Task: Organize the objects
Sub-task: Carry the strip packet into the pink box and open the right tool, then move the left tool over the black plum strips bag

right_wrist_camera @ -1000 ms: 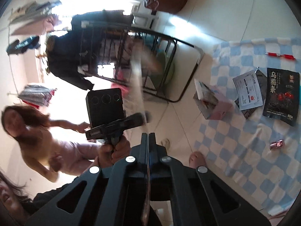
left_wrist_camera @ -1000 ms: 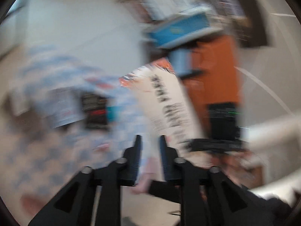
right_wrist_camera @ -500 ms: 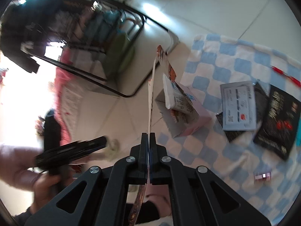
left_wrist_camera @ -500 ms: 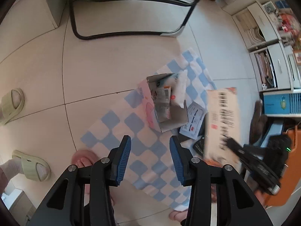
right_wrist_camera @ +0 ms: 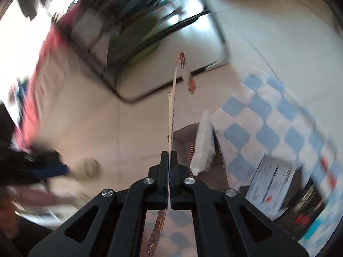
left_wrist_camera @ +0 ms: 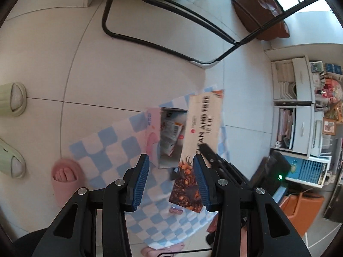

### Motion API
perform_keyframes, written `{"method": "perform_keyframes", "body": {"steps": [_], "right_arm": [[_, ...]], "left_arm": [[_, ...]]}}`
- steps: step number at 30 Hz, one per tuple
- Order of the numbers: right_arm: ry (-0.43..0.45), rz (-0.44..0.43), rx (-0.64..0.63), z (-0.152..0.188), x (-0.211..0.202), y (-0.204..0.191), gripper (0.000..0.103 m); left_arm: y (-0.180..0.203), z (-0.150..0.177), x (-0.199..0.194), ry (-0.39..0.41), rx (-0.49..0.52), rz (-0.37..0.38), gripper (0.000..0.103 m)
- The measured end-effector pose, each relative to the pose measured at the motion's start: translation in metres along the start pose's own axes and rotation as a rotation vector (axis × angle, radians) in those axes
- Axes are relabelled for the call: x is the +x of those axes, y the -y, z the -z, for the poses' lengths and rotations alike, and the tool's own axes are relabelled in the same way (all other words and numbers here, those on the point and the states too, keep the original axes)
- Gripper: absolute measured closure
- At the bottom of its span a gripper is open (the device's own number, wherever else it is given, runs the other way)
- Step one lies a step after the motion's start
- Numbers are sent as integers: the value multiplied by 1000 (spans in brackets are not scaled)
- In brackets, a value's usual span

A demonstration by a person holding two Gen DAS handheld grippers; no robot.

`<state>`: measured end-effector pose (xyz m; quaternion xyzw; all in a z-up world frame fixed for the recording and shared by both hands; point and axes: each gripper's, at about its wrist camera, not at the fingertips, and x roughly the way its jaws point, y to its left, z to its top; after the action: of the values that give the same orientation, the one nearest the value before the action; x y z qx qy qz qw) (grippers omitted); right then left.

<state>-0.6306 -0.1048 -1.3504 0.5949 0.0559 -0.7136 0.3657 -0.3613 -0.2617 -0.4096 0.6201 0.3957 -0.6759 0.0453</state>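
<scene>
A: Packet location and hold status?

B: Flat cream packet with dark print and an orange-and-black end. It hangs over the open cardboard box, covering the box's right side in the left wrist view. The right gripper has its fingers pressed together on the packet, which runs edge-on between them in the right wrist view.

A: Left gripper?

B: Fingers parted, blue pads bare, nothing between them. It hangs above the cloth, just near of the box.

A: Surface?

B: Blue-and-white checked cloth spread on a pale tiled floor. The box stands on the cloth with smaller printed packs upright inside. A small pink item lies on the cloth nearer the camera. In the right wrist view a white printed card and a dark pouch lie on the cloth right of the box; that view is blurred.

A: Room?

B: Black tubular frame on the floor beyond the cloth, brown cushion far right, white shelving with books and boxes on the right. Green slippers lie at the left edge; a foot in a pink slipper touches the cloth's near-left corner.
</scene>
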Motion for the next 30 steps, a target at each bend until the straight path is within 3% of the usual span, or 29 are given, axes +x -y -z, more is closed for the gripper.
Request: {"method": "perform_keyframes", "body": {"steps": [4,8,15,17,18,19,21,23,27,30], "right_arm": [[-164,25,-57,-1,17,-8,102],[-309,85,-106,9,17,-4,102],[-463,132,-53,-4,73,7,101],[-514,160,-32,-6,93,8,92],[-525,171,-23,-7,98,8,73],[-523,181,-12,-4,99,10,49],[-468,185,-17,-1,85,9,26],[-394,206,-28,3,59,10,26],[-173,333,67,26,-28,29,26],[47,536,88,59,-110,26,26]], "left_arm": [[-10,-8,9,-39,-43,-5,63],[-4,-10,20,-58,-16,-21,63],[7,-13,22,-77,10,-13,63],[9,-13,21,-78,26,-27,63],[9,-14,23,-78,33,-38,63],[9,-14,23,-78,38,-47,63],[12,-16,26,-73,52,-68,63],[20,-16,27,-50,101,-106,63],[56,-4,27,35,297,-214,63],[93,19,26,110,467,-255,63]]}}
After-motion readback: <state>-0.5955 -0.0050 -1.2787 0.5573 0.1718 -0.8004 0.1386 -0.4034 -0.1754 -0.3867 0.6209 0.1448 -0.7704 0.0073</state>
